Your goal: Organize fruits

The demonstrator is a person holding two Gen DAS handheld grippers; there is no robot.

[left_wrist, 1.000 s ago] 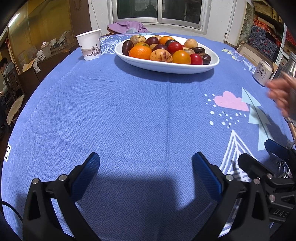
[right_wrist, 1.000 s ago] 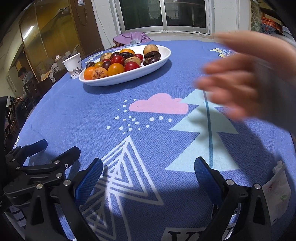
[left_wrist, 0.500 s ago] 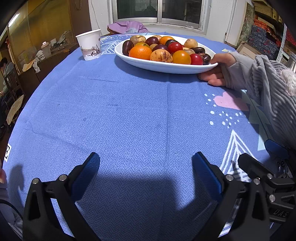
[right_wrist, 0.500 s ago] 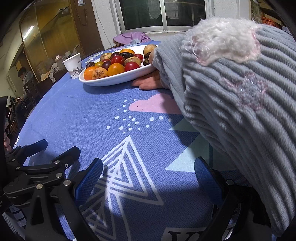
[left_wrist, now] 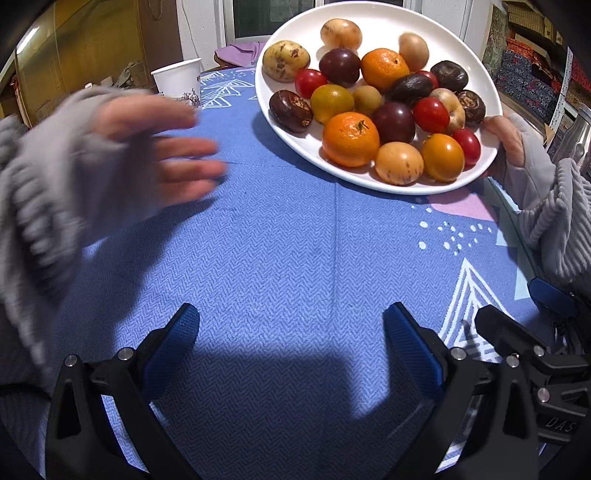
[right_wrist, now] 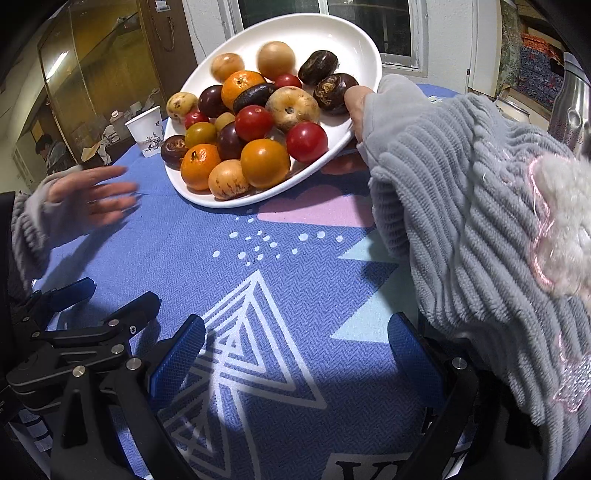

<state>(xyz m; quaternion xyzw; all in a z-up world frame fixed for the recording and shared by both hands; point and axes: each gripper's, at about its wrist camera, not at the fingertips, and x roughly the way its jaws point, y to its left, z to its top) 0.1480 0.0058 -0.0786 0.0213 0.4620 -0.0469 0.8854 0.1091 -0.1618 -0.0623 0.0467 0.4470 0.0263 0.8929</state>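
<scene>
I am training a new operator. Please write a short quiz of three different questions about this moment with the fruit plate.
1. True or false: both grippers lie open with nothing between the fingers.
2. Which of the person's hands grips the plate? A) right B) left C) neither
3. Fill in: the plate is ____ toward the cameras, not flat.

Key
1. True: left gripper and right gripper are open over the tablecloth.
2. A: the right hand grips the white plate at its rim; the left hand is blurred, beside it.
3. tilted
</scene>
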